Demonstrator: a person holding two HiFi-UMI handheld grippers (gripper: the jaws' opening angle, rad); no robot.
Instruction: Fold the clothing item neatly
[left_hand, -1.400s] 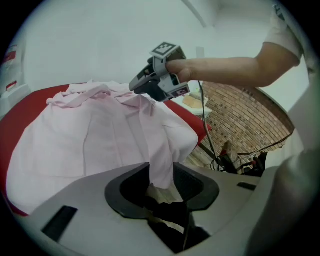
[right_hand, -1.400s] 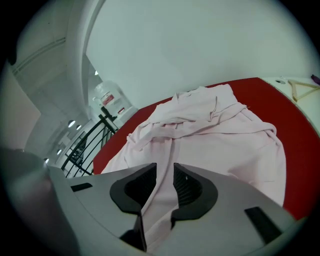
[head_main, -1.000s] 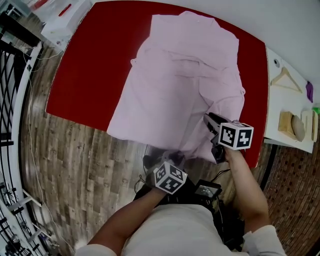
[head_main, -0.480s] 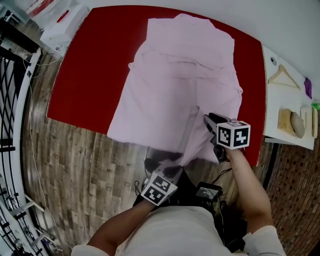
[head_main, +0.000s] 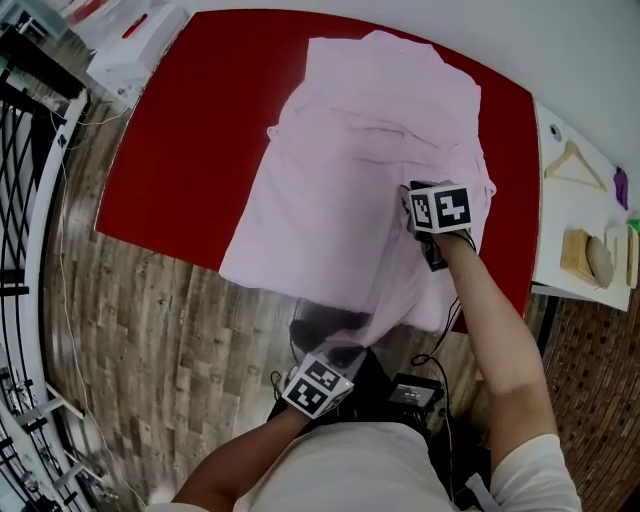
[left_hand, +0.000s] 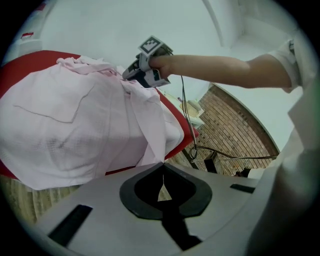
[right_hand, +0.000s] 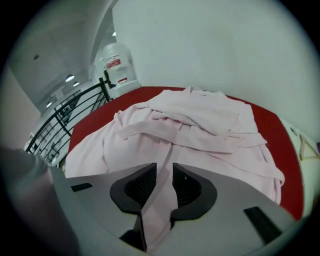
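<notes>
A pale pink shirt (head_main: 370, 150) lies spread on the red table (head_main: 190, 130), its lower hem hanging over the near edge. My left gripper (head_main: 335, 342) is below that edge, shut on a corner of the hanging hem (left_hand: 155, 145); the cloth comes to a point at the closed jaws. My right gripper (head_main: 413, 200) sits over the shirt's right side, shut on a strip of its fabric (right_hand: 162, 200) that runs between the pads. From the left gripper view the right gripper (left_hand: 131, 74) shows lifting a fold off the shirt (left_hand: 75, 125).
A white side table (head_main: 590, 215) on the right carries a wooden hanger (head_main: 572, 160) and small items. A black railing (head_main: 30, 150) runs along the left and a white box (head_main: 130, 45) sits beyond the table corner. Cables lie on the wood floor (head_main: 150, 310).
My right gripper has travelled away from the near edge over the shirt, pulling the held fabric with it. My left gripper has closed on the hem and drawn back slightly.
</notes>
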